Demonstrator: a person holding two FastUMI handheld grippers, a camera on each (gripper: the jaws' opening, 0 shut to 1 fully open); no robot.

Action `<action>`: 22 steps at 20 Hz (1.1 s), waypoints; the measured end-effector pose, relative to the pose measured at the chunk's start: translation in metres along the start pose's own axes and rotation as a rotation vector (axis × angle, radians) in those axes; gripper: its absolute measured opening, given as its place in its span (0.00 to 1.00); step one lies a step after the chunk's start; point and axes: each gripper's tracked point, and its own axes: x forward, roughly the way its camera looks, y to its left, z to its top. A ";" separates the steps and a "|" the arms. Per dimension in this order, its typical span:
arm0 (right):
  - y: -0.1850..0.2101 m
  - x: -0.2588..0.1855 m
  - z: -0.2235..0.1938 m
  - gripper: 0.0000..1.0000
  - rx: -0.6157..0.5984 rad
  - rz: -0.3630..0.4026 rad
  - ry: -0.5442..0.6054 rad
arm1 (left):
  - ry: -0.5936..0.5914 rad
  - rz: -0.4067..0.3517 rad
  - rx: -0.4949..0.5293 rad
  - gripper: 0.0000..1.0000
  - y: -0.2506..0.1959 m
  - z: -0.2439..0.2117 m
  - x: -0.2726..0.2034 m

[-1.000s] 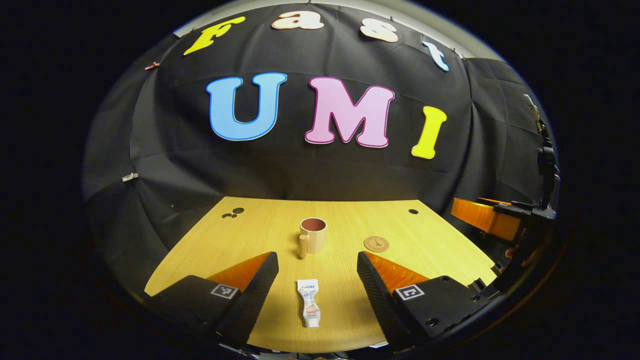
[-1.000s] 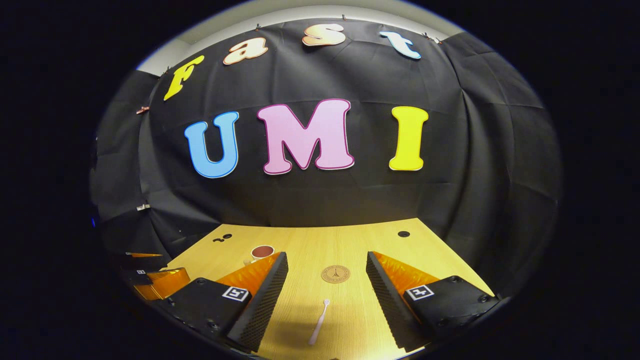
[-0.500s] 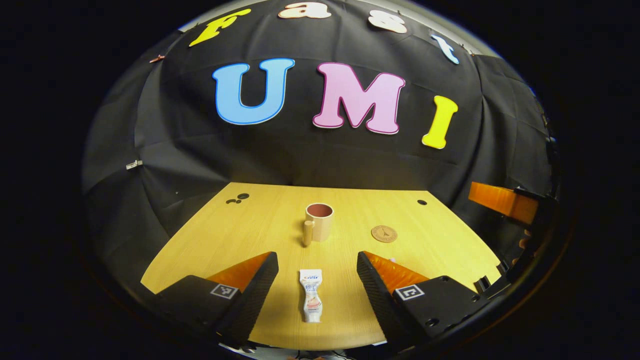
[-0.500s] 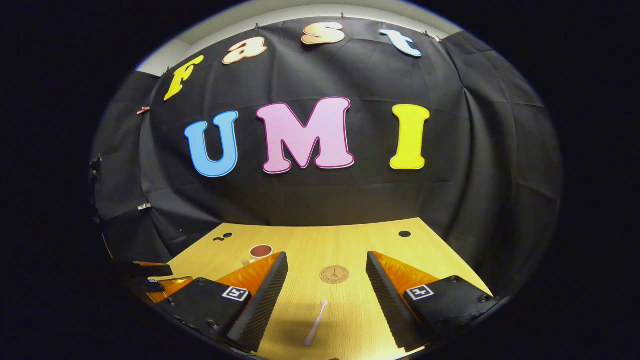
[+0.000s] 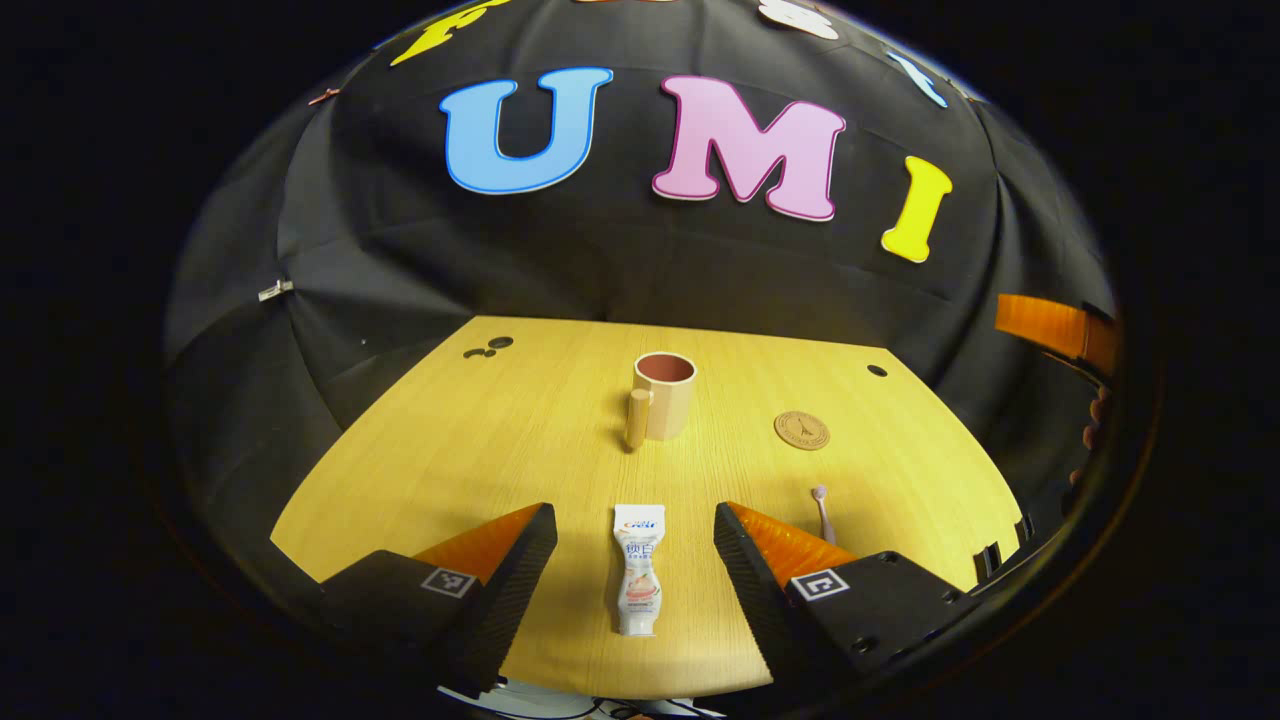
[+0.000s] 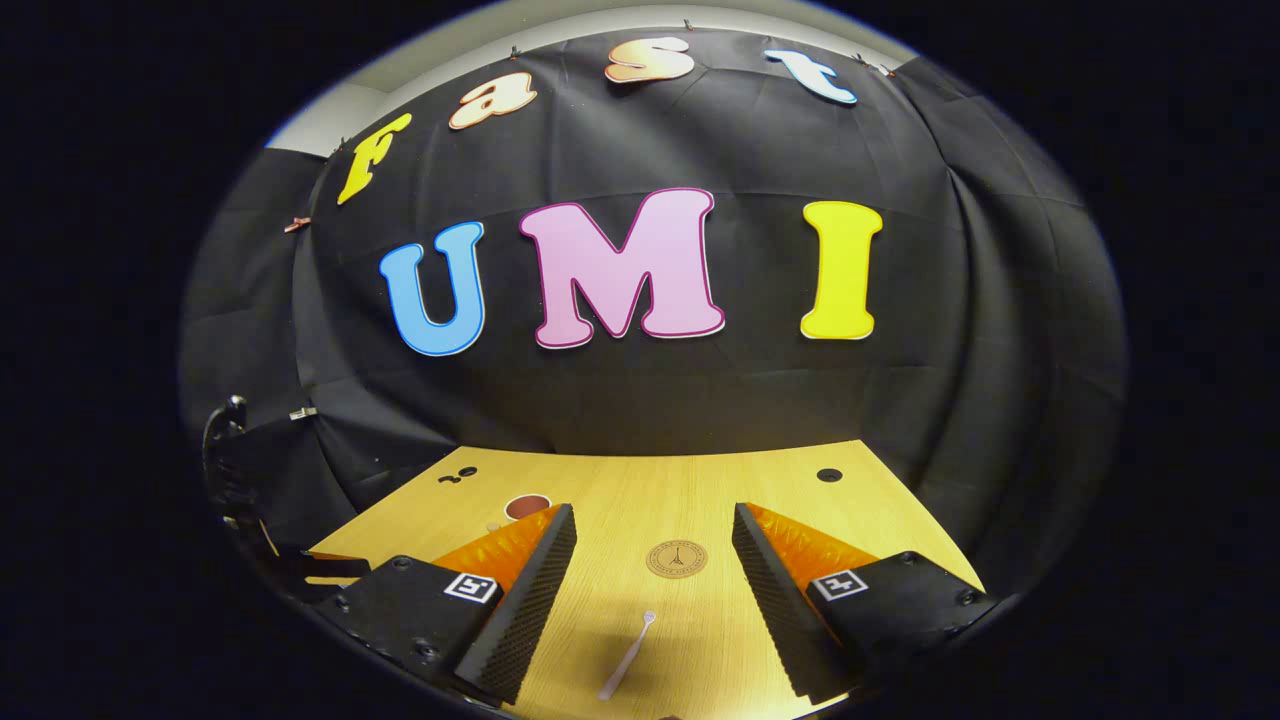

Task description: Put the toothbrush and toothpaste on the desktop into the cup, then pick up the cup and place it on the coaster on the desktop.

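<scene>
A white toothpaste tube (image 5: 638, 568) lies flat on the wooden desktop (image 5: 480, 450) between the spread fingers of my left gripper (image 5: 634, 535), which is open and above it. Farther back stands a beige cup (image 5: 663, 395) with a handle on its left, and a round cork coaster (image 5: 801, 430) lies to its right. A pale toothbrush (image 6: 627, 656) lies on the desktop between the fingers of my open right gripper (image 6: 654, 545), with the coaster (image 6: 677, 558) just beyond it. The cup's rim (image 6: 526, 506) peeks over the right gripper's left finger. The toothbrush head (image 5: 821, 503) also shows beside the left gripper's right finger.
Small dark holes mark the desktop at the back left (image 5: 485, 347) and back right (image 5: 877, 370). The black cloth wall closes off the back and sides. The other gripper's orange body (image 5: 1050, 328) shows at the far right of the left gripper view.
The left gripper has tilted down and moved closer over the toothpaste, so the desktop fills more of its view. The right gripper has barely shifted; the toothbrush sits slightly lower between its fingers.
</scene>
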 end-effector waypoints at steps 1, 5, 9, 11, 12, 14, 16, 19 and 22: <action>-0.004 0.003 -0.003 0.97 -0.002 0.001 0.009 | 0.019 0.008 0.002 0.98 -0.001 -0.005 0.007; -0.016 0.013 -0.019 0.97 -0.001 0.021 0.060 | 0.096 0.023 0.003 0.98 -0.004 -0.029 0.042; -0.027 0.021 -0.026 0.97 0.017 0.056 0.091 | 0.185 0.020 0.015 0.98 -0.008 -0.049 0.075; -0.032 0.025 -0.033 0.99 0.010 0.066 0.106 | 0.224 0.035 0.015 0.98 -0.005 -0.059 0.089; -0.036 0.028 -0.037 0.99 0.012 0.069 0.118 | 0.248 0.047 0.014 0.98 -0.004 -0.065 0.091; -0.041 0.033 -0.043 0.99 0.030 0.070 0.135 | 0.280 0.059 0.015 0.98 -0.002 -0.073 0.096; -0.046 0.039 -0.047 0.99 0.045 0.062 0.140 | 0.313 0.068 0.022 0.99 0.000 -0.083 0.097; -0.046 0.042 -0.059 0.98 0.034 0.060 0.167 | 0.368 0.059 0.015 0.98 0.000 -0.101 0.099; -0.033 0.034 -0.071 0.99 0.005 0.055 0.200 | 0.392 0.046 0.035 0.87 0.004 -0.113 0.100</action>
